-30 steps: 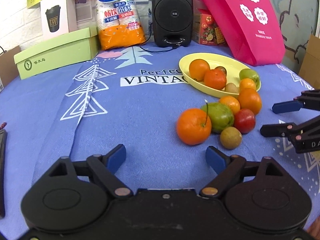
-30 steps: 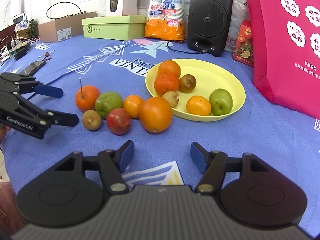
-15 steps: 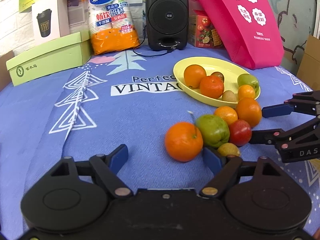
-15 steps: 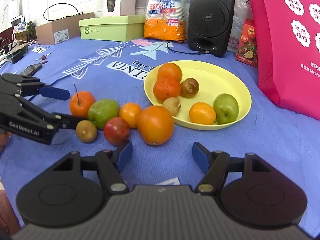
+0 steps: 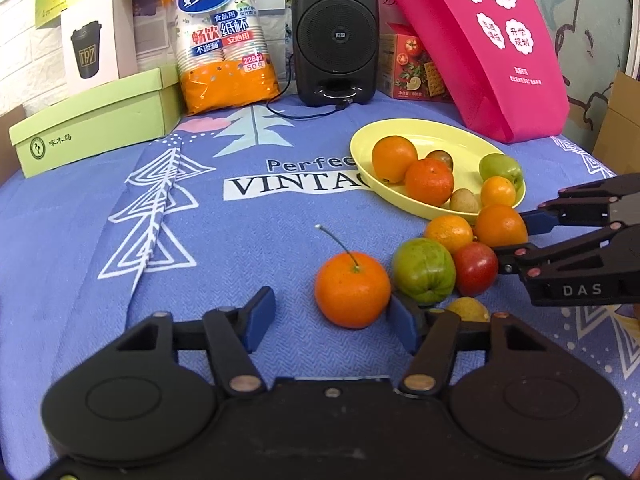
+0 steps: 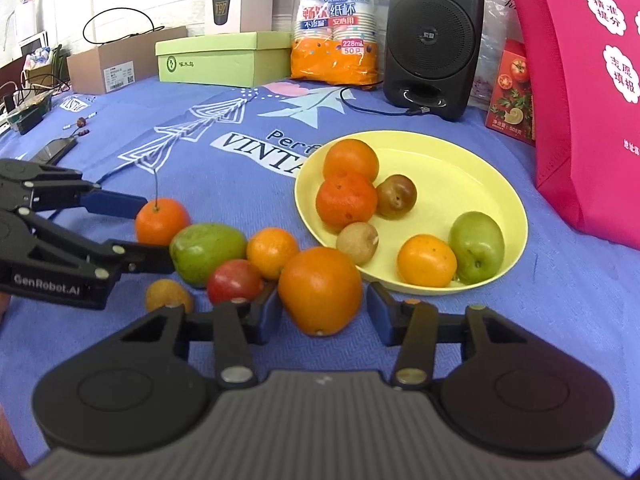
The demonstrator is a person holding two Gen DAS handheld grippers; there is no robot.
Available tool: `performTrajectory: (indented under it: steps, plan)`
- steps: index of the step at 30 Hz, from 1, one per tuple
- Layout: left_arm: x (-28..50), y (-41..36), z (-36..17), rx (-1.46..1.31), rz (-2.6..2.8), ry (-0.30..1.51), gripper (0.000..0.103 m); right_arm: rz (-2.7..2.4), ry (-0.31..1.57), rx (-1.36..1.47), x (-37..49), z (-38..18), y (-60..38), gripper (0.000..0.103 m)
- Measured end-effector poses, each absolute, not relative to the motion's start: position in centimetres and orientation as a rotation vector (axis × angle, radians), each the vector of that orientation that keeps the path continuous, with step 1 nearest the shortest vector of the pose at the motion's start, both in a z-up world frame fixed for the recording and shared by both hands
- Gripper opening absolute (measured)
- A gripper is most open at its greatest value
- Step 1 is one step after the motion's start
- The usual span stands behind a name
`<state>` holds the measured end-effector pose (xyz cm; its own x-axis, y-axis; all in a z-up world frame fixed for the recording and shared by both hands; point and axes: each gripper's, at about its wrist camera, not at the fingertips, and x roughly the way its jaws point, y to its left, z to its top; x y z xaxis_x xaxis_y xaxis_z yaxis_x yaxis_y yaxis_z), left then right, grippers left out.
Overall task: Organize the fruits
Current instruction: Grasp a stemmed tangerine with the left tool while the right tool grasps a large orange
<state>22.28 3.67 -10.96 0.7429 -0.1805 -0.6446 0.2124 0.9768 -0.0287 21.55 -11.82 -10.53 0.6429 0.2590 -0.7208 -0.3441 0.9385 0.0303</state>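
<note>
My left gripper [image 5: 330, 318] has its jaws closing around a stemmed orange [image 5: 352, 288] on the blue cloth. The right pad is at its skin and a gap shows on the left, so it stands open. My right gripper [image 6: 324, 314] is also closing, around a large orange [image 6: 320, 292], with a sliver of cloth still beside one pad. A green fruit [image 6: 208, 252], a red fruit [image 6: 234, 286], a small orange [image 6: 272, 252] and a brownish fruit [image 6: 168, 296] lie between the two. The yellow plate [image 6: 460, 176] behind holds several fruits.
Along the table's back stand a black speaker [image 5: 336, 32], an orange pack of paper cups [image 5: 224, 40], a green box [image 5: 96, 120] and a pink bag [image 5: 500, 40]. A phone [image 6: 54, 150] lies at the far left. The two grippers face each other across the fruit cluster.
Both grippers moved forward onto the fruit cluster and their jaws narrowed. The stemmed orange now sits between the left fingers and the large orange between the right fingers.
</note>
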Motion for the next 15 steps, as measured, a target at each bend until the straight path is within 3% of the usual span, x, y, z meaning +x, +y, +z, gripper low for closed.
performTrajectory:
  steps: [3,5,15]
  plan:
    - [22.18,3.43,-10.93,0.048,-0.246,0.7,0.041,0.349,0.799,-0.114,21.51,-10.58,-11.77,0.041]
    - [22.13,3.24,-10.94,0.052,-0.253,0.7,0.039,0.349,0.798,-0.108,21.46,-10.59,-11.82,0.041]
    - [21.46,3.58,-10.74,0.039,-0.257,0.702,0.036,0.351,0.796,-0.096,20.74,-10.27,-12.04,0.04]
